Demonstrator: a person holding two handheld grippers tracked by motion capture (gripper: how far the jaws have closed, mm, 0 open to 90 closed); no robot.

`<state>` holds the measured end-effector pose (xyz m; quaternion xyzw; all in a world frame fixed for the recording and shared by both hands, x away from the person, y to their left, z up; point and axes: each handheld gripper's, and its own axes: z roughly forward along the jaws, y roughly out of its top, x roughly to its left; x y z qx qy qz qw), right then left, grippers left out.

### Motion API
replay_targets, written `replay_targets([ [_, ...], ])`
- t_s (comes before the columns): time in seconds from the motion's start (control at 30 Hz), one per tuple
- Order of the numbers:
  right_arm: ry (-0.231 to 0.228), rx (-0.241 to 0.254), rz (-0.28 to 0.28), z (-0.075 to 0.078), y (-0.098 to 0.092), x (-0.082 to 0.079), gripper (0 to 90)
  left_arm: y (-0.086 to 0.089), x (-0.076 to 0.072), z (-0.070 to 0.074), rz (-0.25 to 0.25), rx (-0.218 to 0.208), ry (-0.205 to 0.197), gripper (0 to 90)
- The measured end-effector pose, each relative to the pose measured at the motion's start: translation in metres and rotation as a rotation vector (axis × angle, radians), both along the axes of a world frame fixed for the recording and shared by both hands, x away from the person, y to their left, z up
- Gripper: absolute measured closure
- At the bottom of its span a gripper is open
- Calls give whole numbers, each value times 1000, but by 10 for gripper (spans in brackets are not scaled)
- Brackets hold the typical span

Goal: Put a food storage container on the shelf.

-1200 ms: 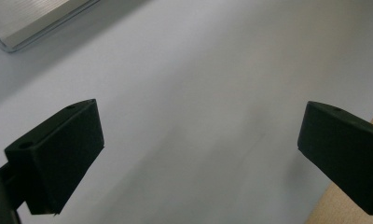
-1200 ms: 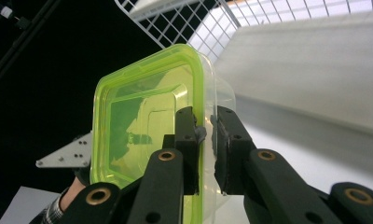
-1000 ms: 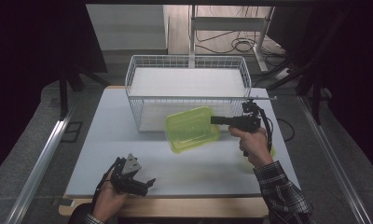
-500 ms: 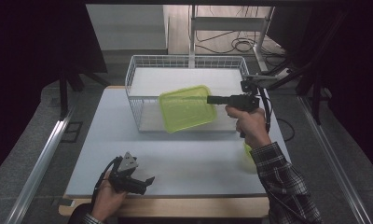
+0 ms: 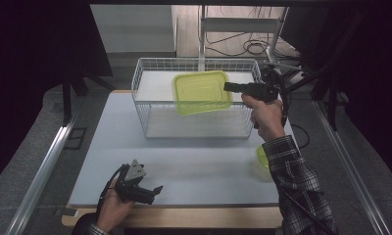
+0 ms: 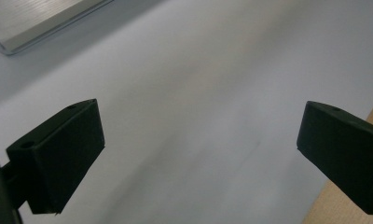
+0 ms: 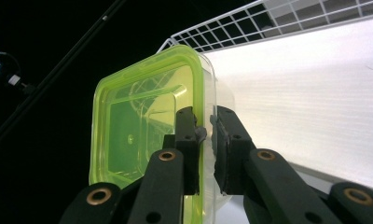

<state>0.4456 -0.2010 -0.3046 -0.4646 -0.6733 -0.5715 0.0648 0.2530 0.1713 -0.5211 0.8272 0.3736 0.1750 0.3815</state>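
In the high view, a white wire basket (image 5: 196, 98) is seen standing at the far middle of a pale surface (image 5: 184, 166). A yellow-green clear plastic container (image 5: 202, 92) is held in the air over the basket's open top, tilted, its open side turned toward the camera; nothing is seen inside it, and the basket floor below looks bare. The container's right rim is pinched by the right hand-held gripper (image 5: 228, 87), which is held level by a hand in a plaid sleeve. A second yellow-green piece (image 5: 262, 155) lies on the surface near the right edge, partly hidden by that sleeve. The left hand-held gripper (image 5: 152, 192) is rested at the near left edge.

In the left gripper view, the jaws are spread wide apart over bare surface.

In the right gripper view, the jaws are clamped on the container's (image 7: 147, 126) rim, with the basket's (image 7: 268, 21) wire edge behind it.
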Motion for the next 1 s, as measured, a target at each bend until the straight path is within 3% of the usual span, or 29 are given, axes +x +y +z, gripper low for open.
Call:
replay_targets([
  [0.03,22,1,-2,0,1,3,804,0,0,1,-11,-13,-4,5],
  [0.1,24,-14,-13,4,3,8,804,2,2,2,-9,-48,12,4],
  [0.2,35,5,-13,8,4,13,805,3,4,5,-11,-88,14,5],
  [0.27,40,6,-37,3,8,16,805,4,5,5,2,-69,5,6],
  [0.37,38,17,-69,-1,6,18,804,8,3,7,18,-79,-11,7],
  [0.5,31,38,-108,1,-1,21,804,6,3,4,13,-60,-3,7],
  [0.57,19,24,-148,4,-4,26,804,4,3,2,7,-39,4,7],
  [0.77,15,-14,-180,6,4,35,803,0,2,0,-8,1,10,6],
  [1.0,27,-67,-205,-1,25,46,802,2,2,0,-5,-5,5,5],
])
